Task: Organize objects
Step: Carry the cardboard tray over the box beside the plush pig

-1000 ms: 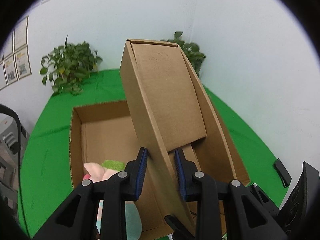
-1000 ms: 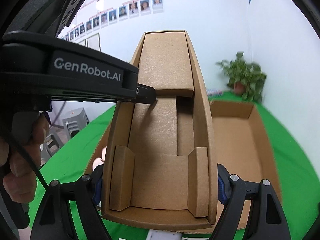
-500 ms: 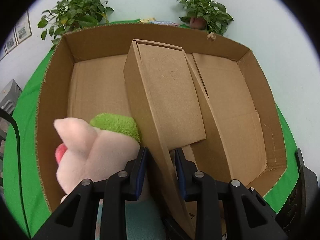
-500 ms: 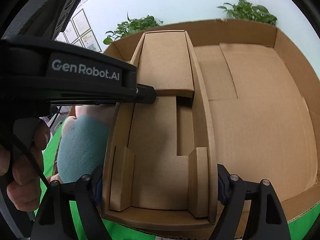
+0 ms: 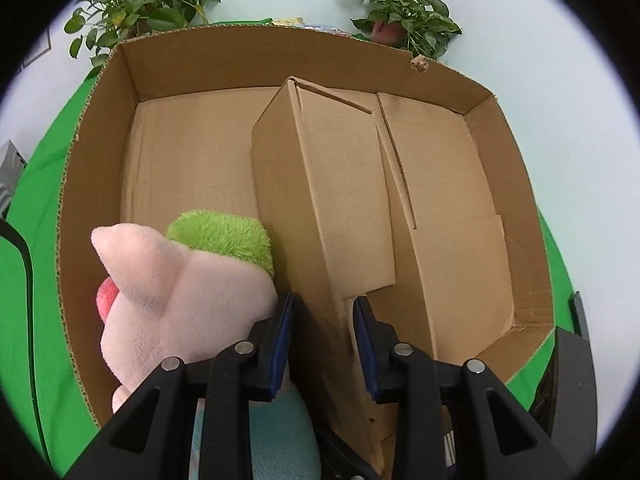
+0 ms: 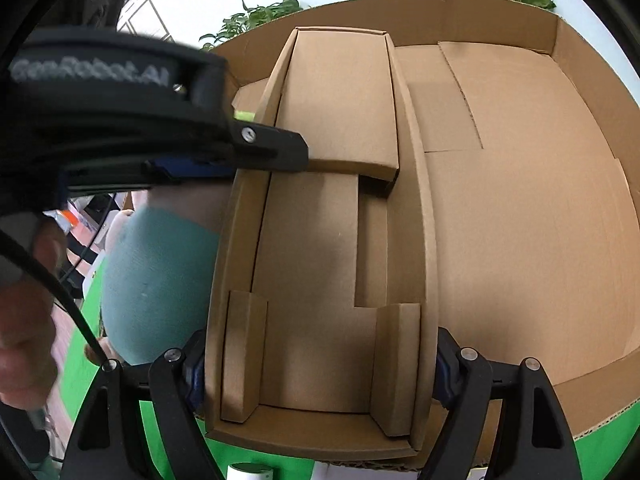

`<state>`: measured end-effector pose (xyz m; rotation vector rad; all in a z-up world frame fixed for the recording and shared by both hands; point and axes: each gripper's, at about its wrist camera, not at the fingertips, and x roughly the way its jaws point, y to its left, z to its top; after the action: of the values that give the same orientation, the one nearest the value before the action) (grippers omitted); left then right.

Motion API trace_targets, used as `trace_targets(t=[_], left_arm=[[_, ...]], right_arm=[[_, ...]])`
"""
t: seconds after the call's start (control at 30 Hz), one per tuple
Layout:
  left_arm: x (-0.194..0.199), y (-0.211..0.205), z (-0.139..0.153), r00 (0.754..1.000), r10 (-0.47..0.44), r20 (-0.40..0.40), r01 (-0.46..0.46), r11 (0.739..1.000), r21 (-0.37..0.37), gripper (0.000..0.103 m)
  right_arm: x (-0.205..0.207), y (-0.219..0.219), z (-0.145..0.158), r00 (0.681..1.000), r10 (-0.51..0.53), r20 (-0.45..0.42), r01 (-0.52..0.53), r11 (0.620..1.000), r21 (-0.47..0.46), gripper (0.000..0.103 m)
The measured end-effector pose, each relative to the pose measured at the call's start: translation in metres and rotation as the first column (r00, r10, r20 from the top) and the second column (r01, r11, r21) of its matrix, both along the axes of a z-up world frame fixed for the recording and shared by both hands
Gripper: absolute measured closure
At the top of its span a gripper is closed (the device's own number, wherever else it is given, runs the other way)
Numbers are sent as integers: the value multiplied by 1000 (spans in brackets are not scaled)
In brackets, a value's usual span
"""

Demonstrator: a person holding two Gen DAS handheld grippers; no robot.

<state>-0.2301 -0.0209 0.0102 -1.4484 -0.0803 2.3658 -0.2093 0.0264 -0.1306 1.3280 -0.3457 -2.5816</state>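
Note:
A small open cardboard box [image 5: 336, 200] [image 6: 320, 280] is held inside a large open cardboard box [image 5: 480, 200] [image 6: 540, 240]. My left gripper [image 5: 322, 340] is shut on the small box's left side wall. My right gripper [image 6: 320, 372] is shut across the small box's near end, one finger on each outer side. A plush toy [image 5: 176, 292], pink with a green patch and a teal body [image 6: 156, 288], lies in the large box, touching the small box's left side. My left gripper shows in the right wrist view [image 6: 256, 152].
The large box stands on a green cloth [image 5: 36, 280]. Two potted plants [image 5: 140, 8] [image 5: 404, 12] stand behind it against a pale wall. A hand [image 6: 24, 320] holds the left gripper. A white object [image 6: 250, 472] lies at the near edge.
Both grippers have carried the small box from above the large box down into it, beside the plush toy. Both grips stay the same.

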Motion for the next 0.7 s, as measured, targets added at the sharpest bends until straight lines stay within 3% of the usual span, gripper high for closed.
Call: trace_targets(t=[0.23,0.57,0.7], left_arm=[[10,3,-3,1000,-18,-14,18,999,-26,78],[12,-5,4,999,-39,-18,39,999,-29,77],[11,-5,3,999,-41,-22,41,999,-34,78]], right_arm=[[-2,1,-2,999,38,10,-38,999,5,21],[9,19,7,994,92,-55,-96,992,-82,18],[4,46,4,994,83,-70,-90,989,-114,18]])
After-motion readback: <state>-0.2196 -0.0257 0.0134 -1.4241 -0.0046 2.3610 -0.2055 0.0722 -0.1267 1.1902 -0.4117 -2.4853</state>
